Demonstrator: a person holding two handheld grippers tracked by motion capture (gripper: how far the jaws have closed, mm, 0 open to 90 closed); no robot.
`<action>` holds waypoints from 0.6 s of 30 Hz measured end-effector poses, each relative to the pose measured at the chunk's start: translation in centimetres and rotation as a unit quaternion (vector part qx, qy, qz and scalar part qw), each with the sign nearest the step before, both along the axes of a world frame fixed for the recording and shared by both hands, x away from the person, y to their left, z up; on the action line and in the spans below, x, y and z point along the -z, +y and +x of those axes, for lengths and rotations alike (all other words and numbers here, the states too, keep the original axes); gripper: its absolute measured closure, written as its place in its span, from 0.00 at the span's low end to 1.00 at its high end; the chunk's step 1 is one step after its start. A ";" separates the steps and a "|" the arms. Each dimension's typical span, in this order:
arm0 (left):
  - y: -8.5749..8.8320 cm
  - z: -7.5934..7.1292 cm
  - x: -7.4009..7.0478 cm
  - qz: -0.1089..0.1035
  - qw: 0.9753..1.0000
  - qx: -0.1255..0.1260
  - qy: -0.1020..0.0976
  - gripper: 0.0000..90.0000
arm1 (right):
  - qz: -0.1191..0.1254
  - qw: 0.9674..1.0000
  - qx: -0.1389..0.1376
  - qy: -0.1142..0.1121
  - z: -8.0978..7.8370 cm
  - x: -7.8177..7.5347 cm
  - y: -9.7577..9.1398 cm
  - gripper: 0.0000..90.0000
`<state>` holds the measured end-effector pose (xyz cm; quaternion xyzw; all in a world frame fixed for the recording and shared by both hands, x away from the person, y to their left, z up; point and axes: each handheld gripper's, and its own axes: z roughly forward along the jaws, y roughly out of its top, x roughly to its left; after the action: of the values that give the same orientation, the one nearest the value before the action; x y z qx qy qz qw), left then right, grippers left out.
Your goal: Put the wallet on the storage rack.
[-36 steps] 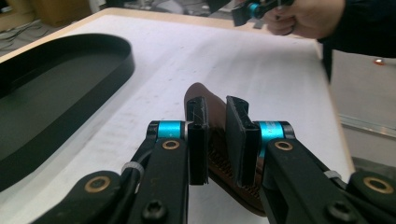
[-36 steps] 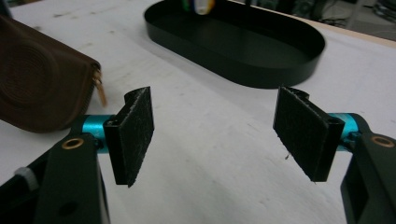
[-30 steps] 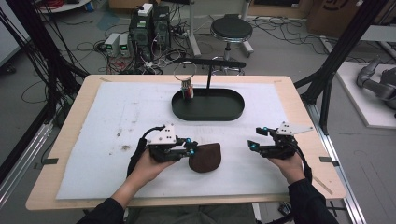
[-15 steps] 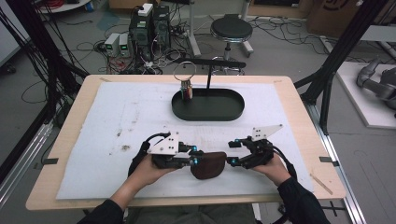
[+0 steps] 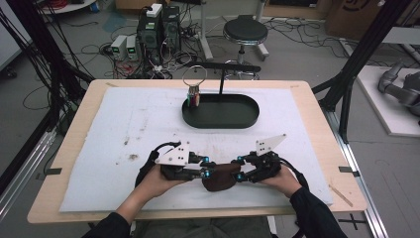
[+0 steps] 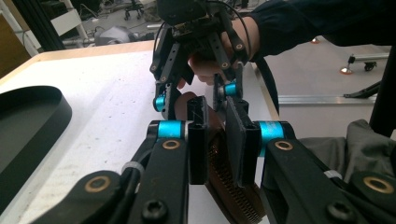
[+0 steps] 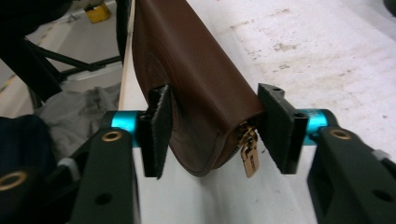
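A brown leather zip pouch [image 5: 219,177] sits near the front edge of the white mat, held between both grippers. My left gripper [image 5: 207,171] is shut on its left end; in the left gripper view the pads [image 6: 198,140] clamp the pouch [image 6: 226,186] on edge. My right gripper [image 5: 239,169] has just been closing on the right end. In the right gripper view both pads [image 7: 159,126] touch the pouch [image 7: 196,70], and a brass zip pull [image 7: 250,151] hangs between them. The right gripper [image 6: 194,95] faces me in the left gripper view.
A black oval tray [image 5: 247,121] lies at the middle back of the white mat [image 5: 124,129], with a key ring and keys [image 5: 194,91] standing at its left end and a thin black post [image 5: 221,79] behind. The wooden table edge [image 5: 198,214] runs close below the hands.
The right gripper moved left from the mat's right side to the pouch and closed its jaws around the pouch's right end. The left gripper kept its hold and place.
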<state>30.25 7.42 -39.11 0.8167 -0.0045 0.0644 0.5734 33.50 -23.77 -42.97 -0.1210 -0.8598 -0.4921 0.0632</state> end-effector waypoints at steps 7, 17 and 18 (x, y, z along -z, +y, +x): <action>0.7 0.7 0.2 -0.001 0.999 -0.033 0.042 0.65 | 0.008 1.000 -0.015 -0.023 -0.2 -0.3 -0.3 0.76; 1.8 1.3 1.3 0.026 0.994 -0.049 0.091 0.43 | 0.004 0.999 -0.018 -0.033 -0.5 -0.4 -0.4 0.77; 1.8 1.5 1.5 0.033 0.993 -0.047 0.100 0.43 | 0.006 0.999 -0.020 -0.037 -0.4 -0.4 -0.3 0.77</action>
<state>31.70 9.18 -40.62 0.8370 0.0894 0.0092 0.5397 33.06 -24.11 -42.57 -0.0852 -0.8607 -0.5002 0.0422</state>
